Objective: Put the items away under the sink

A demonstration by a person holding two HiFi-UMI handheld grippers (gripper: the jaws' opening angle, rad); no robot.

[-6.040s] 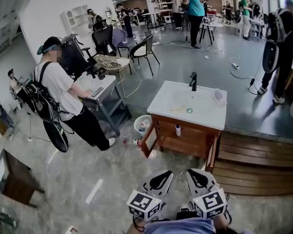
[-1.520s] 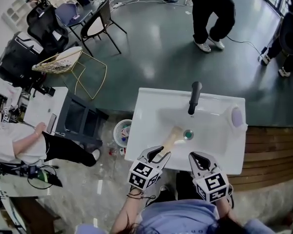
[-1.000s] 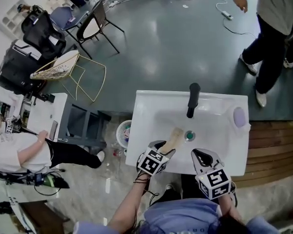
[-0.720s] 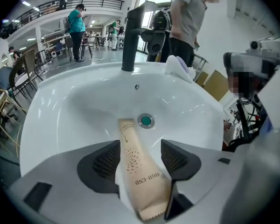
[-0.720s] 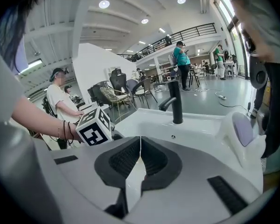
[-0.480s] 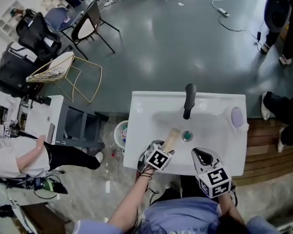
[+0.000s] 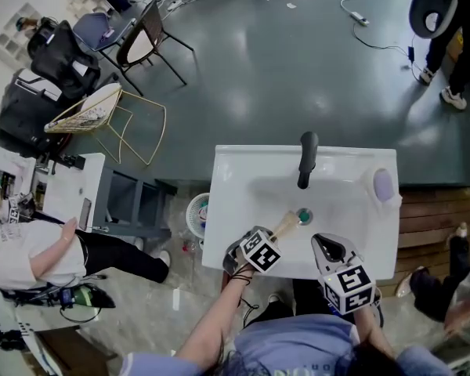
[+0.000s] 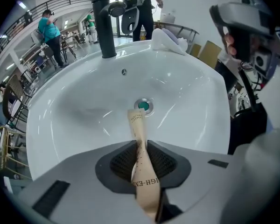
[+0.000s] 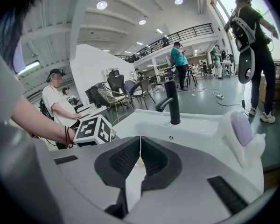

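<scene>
A person stands at a white sink (image 7: 235,171) in a large open workroom, a two-jaw tool in each hand. The left gripper (image 7: 276,236), at about 7 o'clock on the basin, has just been closing its jaws and now clamps the near end of a tan printed tube (image 7: 288,224). In the left gripper view the tube (image 8: 139,129) runs straight out from between the pads of the left gripper (image 8: 142,146), its far end just short of the green drain (image 8: 143,106). Whether that end touches the porcelain cannot be told. The right gripper (image 7: 327,246) hangs over the basin's front rim at about 5 o'clock. Its jaws meet at the tips with nothing between them, as the right gripper view shows (image 9: 140,139).

A black faucet (image 7: 305,159) rises at 12 o'clock on the sink. A white and lilac object (image 7: 384,185) sits on the rim at about 2 o'clock. The floor (image 7: 298,69) beyond is glossy grey-green, with a wooden platform (image 7: 435,210) at 3 o'clock. A white wastebasket (image 7: 196,214) stands just beside the sink at 9 o'clock. Farther that way a person in a white shirt (image 7: 23,257) works at a small table. A gold wire chair (image 7: 102,112) stands at 10 o'clock.
</scene>
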